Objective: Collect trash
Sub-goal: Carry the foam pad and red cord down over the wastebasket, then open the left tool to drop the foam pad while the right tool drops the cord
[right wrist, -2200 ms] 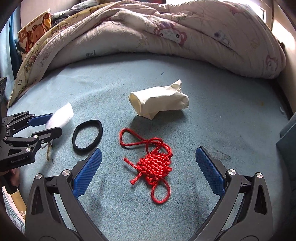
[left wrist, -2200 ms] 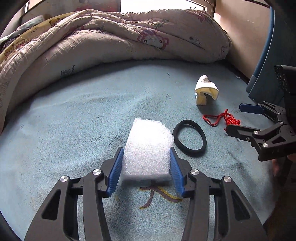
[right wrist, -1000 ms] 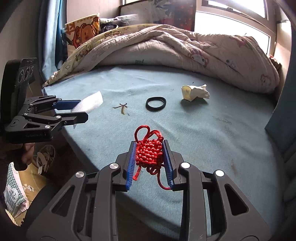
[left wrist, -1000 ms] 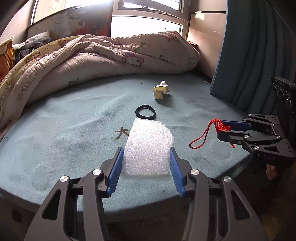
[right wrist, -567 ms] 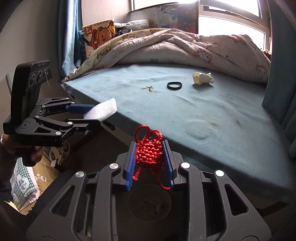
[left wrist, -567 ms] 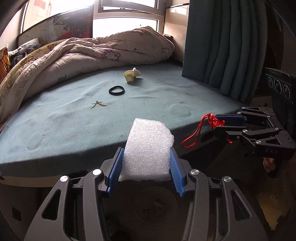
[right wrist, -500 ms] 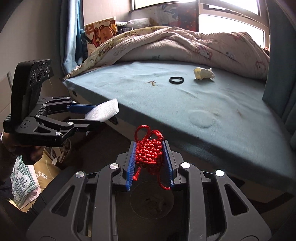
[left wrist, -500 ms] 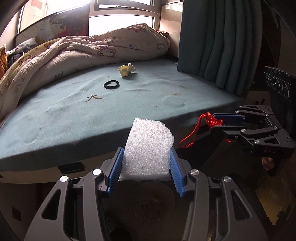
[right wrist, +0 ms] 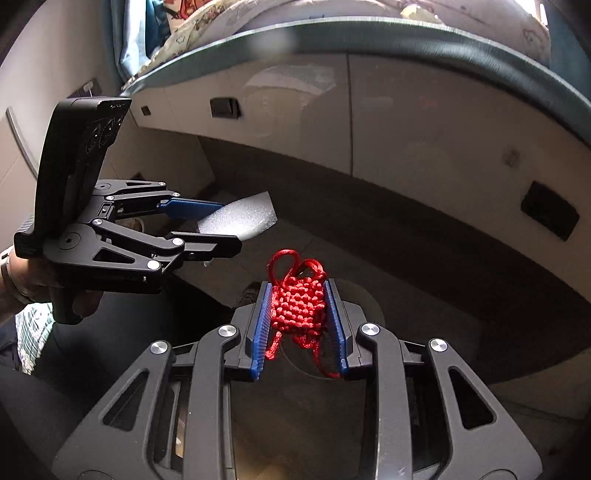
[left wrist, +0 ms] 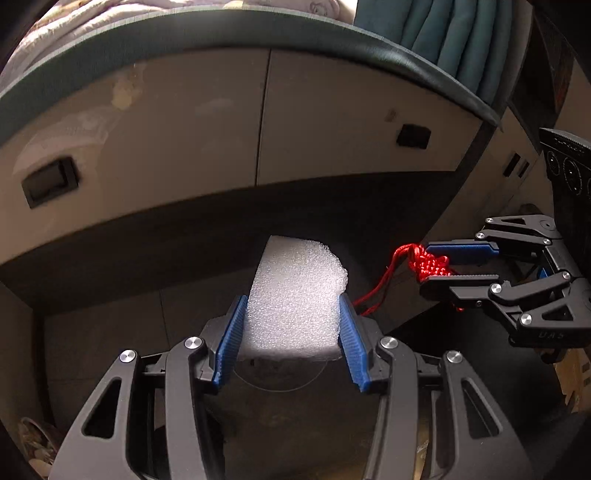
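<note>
On the left, I am pinching a white, rough-celled block of packing foam [left wrist: 295,299] between the blue pads of the left hand-held gripper [left wrist: 291,332], squeezing its flat sides so the soft piece is not slipping while it is hanging out in the air below the edge of the bed [left wrist: 332,33], over a dark round shape I am taking for the trash bin, though it is too dim to be sure. To the right, I am clamping a red knotted cord ornament [right wrist: 299,306] in the right hand-held gripper [right wrist: 297,325], gripping the woven body so that its loose loops and tails are dangling free. The left wrist view is showing the red tail trailing down toward the foam, which the right view is hiding behind its own fingers; the right wrist view is showing the person's hand [right wrist: 22,280] wrapping the left handle and the foam seen edge-on [right wrist: 240,221].
</note>
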Demonstrator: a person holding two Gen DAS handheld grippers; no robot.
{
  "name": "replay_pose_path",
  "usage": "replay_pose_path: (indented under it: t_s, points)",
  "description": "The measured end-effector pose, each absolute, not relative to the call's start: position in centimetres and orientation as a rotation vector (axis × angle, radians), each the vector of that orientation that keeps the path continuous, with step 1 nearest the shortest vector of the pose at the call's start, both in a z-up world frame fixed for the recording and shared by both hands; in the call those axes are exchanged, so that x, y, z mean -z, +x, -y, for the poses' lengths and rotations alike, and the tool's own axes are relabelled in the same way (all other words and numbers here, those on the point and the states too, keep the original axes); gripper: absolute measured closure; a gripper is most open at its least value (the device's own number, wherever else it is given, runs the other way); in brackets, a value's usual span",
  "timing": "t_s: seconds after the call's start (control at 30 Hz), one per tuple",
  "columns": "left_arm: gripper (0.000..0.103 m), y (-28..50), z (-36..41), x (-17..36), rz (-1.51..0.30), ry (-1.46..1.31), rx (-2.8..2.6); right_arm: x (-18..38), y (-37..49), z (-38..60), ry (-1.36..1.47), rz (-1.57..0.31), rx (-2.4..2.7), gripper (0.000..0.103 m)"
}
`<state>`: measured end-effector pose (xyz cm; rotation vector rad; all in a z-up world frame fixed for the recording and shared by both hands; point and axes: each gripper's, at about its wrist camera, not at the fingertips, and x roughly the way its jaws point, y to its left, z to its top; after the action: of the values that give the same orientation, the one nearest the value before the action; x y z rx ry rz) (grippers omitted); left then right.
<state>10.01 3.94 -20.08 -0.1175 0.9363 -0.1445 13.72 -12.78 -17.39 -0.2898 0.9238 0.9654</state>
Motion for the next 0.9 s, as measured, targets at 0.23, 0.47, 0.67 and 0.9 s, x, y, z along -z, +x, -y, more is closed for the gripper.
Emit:
replay_pose_path:
  t_s: [0.23,0.47,0.67,0.9]
  points:
    - [0.055,11.5,-3.6,27.1,-1.083,-0.177,0.170,23.7,15.9,12.2,-0.289,-1.072,-0.935,0.076]
    - [0.055,13.0,-3.6,31.1,-1.147,-0.140,0.181,26.3,17.4,11.4,-0.282,-1.138,-0.921,0.076]
    - [0.053,14.7,-3.5,33.2,-1.189,-0.136,0.197,27.7,19.0,11.1,-0.273,-1.168,-0.914,0.076]
    - [0.015,15.6,-4.1,33.7,-1.194,-0.156,0.181,28.6,19.3,11.5,-0.261,-1.199,-0.901,0.076]
